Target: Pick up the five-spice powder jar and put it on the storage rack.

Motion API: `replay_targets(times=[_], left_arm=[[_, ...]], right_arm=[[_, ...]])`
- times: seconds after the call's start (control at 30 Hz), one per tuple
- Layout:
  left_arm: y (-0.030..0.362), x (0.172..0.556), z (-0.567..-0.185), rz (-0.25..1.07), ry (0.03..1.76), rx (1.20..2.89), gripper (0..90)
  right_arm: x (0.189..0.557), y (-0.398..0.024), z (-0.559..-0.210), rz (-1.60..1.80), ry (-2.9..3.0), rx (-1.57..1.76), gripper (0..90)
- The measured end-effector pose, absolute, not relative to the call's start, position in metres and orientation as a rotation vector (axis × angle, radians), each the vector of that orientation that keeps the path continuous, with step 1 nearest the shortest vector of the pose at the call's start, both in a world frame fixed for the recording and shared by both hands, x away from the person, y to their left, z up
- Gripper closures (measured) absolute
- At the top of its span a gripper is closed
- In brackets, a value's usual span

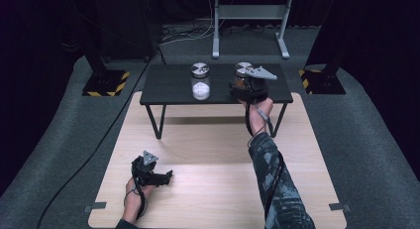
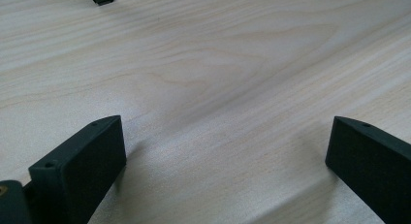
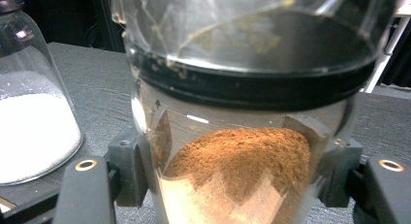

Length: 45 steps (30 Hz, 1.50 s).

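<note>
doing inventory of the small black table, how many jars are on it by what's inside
Jar of white powder: 1
Jar of brown powder: 1, with the right gripper closed around it
Total: 2 jars, both on the black table

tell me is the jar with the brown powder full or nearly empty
Partly full. In the right gripper view the brown powder heaps up only in the lower part of the jar, with clear glass above; the right claw flanks it.
</note>
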<state>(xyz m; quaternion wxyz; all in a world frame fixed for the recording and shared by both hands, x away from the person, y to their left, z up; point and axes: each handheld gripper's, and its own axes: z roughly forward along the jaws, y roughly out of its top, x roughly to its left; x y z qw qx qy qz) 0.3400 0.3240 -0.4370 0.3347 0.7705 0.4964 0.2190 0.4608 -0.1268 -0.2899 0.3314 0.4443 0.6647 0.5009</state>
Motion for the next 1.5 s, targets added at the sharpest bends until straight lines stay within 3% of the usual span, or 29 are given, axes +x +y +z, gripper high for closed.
replay_targets(times=[0.13,0.17,0.2,0.23,0.53,0.77,0.93,1.23,1.5], left_arm=[[0.324,0.34,-0.437,0.571,1.295,2.011,0.4],[0.324,0.34,-0.437,0.571,1.294,2.011,0.4],[0.324,0.34,-0.437,0.571,1.294,2.012,0.5],[0.324,0.34,-0.437,0.571,1.294,2.011,0.4],[0.324,0.34,-0.437,0.571,1.294,2.011,0.5],[0.324,0.34,-0.437,0.57,1.293,2.012,0.4],[0.324,0.34,-0.437,0.571,1.292,2.013,0.4],[0.324,0.341,-0.437,0.569,1.287,2.014,0.4],[0.324,0.341,-0.437,0.569,1.288,2.014,0.4]], right_arm=[[0.461,-0.126,-0.288,1.301,1.743,1.168,28.9],[0.461,-0.126,-0.287,1.298,1.748,1.17,24.1],[0.462,-0.128,-0.286,1.309,1.763,1.171,8.7],[0.46,-0.124,-0.286,1.296,1.751,1.176,0.0],[0.428,-0.13,-0.275,1.18,1.869,1.166,0.0],[0.394,-0.15,-0.287,1.131,1.945,1.196,0.0],[0.37,-0.163,-0.304,1.108,1.968,1.215,0.0],[0.315,-0.198,-0.374,1.007,2.007,1.351,0.0],[0.282,-0.209,-0.411,0.89,1.986,1.449,0.0]])
